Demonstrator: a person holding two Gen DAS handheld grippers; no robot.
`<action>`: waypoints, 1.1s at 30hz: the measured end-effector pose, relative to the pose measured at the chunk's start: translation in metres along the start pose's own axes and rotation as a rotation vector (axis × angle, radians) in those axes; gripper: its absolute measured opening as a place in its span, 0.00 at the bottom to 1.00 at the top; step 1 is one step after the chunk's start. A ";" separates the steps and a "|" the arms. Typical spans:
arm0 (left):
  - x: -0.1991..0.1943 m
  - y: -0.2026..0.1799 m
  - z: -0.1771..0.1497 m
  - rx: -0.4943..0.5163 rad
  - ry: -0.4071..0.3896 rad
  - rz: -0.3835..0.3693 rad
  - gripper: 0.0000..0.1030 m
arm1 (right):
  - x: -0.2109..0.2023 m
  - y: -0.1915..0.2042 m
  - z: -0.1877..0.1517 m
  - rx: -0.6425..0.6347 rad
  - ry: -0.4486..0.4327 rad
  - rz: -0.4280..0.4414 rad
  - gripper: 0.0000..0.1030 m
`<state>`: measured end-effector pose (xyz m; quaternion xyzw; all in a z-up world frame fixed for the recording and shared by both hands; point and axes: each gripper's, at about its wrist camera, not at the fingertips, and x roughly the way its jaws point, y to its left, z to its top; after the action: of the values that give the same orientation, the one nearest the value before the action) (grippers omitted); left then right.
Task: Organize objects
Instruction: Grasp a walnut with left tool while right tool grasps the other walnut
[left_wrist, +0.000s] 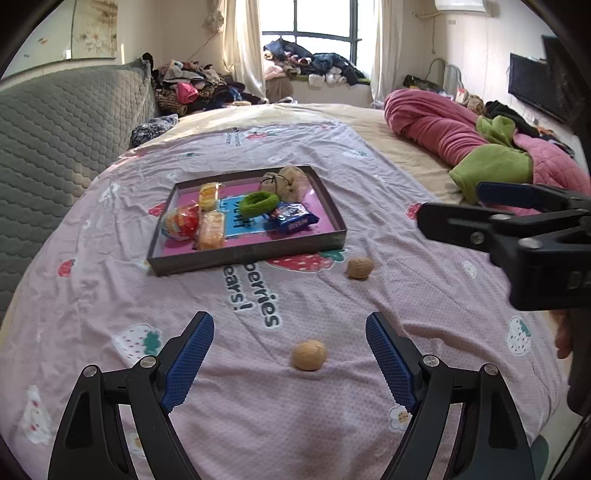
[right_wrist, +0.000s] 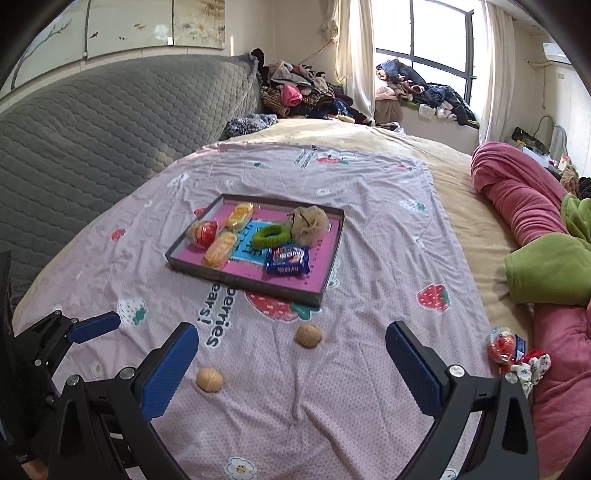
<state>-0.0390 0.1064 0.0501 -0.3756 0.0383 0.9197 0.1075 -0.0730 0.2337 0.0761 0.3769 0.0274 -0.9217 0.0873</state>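
Observation:
A shallow dark tray (left_wrist: 255, 254) (right_wrist: 255, 286) with a pink floor lies on the pink bedsheet. It holds wrapped snacks, a green hair tie (left_wrist: 258, 203) (right_wrist: 270, 236), a blue biscuit pack (left_wrist: 293, 218) (right_wrist: 287, 260) and a beige pouch (left_wrist: 286, 182) (right_wrist: 309, 223). Two walnuts lie on the sheet: one near the tray (left_wrist: 360, 267) (right_wrist: 308, 335), one closer (left_wrist: 309, 355) (right_wrist: 209, 379). My left gripper (left_wrist: 290, 334) is open, just before the closer walnut. My right gripper (right_wrist: 291, 345) is open and empty; it also shows in the left wrist view (left_wrist: 458, 206).
A red wrapped candy (right_wrist: 501, 344) and a strawberry-print scrunchie (right_wrist: 532, 367) lie at the sheet's right edge. A pink and green quilt (left_wrist: 480, 147) (right_wrist: 535, 240) is bunched on the right. A grey quilted headboard (left_wrist: 55, 129) stands on the left.

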 end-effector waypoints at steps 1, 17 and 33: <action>0.003 -0.002 -0.003 0.000 -0.004 0.002 0.83 | 0.003 -0.001 -0.002 -0.003 -0.001 0.002 0.99; 0.059 -0.013 -0.040 -0.076 0.021 0.040 0.83 | 0.072 -0.019 -0.034 -0.097 0.061 0.012 0.99; 0.084 0.000 -0.051 -0.129 0.042 0.034 0.83 | 0.145 -0.020 -0.037 -0.136 0.124 0.016 0.99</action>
<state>-0.0628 0.1125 -0.0456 -0.4004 -0.0125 0.9138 0.0665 -0.1527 0.2377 -0.0527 0.4266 0.0920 -0.8919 0.1182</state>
